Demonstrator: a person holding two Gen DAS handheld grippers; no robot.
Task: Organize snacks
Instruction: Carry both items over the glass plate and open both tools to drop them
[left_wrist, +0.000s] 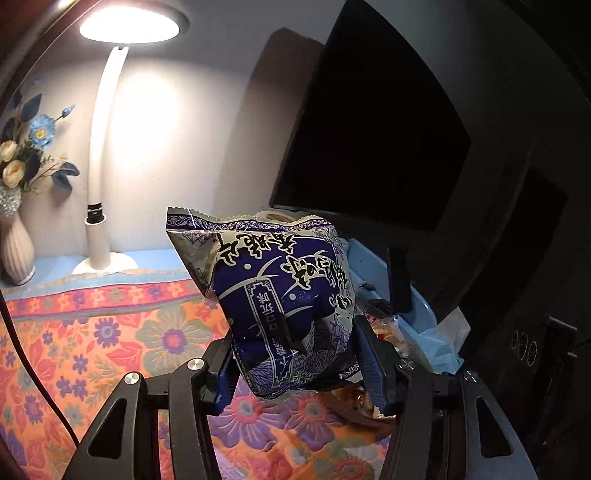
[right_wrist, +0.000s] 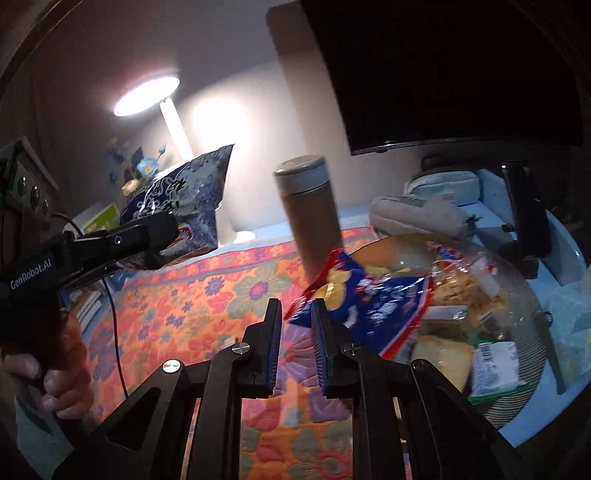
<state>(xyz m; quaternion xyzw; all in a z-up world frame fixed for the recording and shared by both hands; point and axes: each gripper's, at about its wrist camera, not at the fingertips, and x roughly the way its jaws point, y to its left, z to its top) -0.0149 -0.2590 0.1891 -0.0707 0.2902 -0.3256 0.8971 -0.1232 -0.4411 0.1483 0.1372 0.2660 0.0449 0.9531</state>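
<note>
- The left claw (left_wrist: 295, 365) grips a blue-and-white snack bag (left_wrist: 273, 295) by its lower end, holding it in the air above the floral tablecloth (left_wrist: 110, 332); the bag's long axis runs up and away from the claw, and its crimped top seam points toward the wall and the lit desk lamp (left_wrist: 107, 147).
- The right claw (right_wrist: 295, 343) stands released, its two blue-padded fingers (right_wrist: 274, 339) a little apart with nothing between them, poised just beside the corner of a blue-and-red snack packet (right_wrist: 369, 299).
- That packet leans out of a clear bowl (right_wrist: 524, 332) full of wrapped snacks, on the table to the right.
- Only the right wrist view shows the brown cylinder flask (right_wrist: 310, 210) behind the packet, the pouches (right_wrist: 417, 214) near the wall, and the person's hand (right_wrist: 48, 373) on the left tool.
- Only the left wrist view shows the vase of blue and cream flowers (left_wrist: 18, 206) beside the lamp and the print on the lifted bag's face.
- A dark screen (left_wrist: 369, 129) hangs on the wall in both views.
</note>
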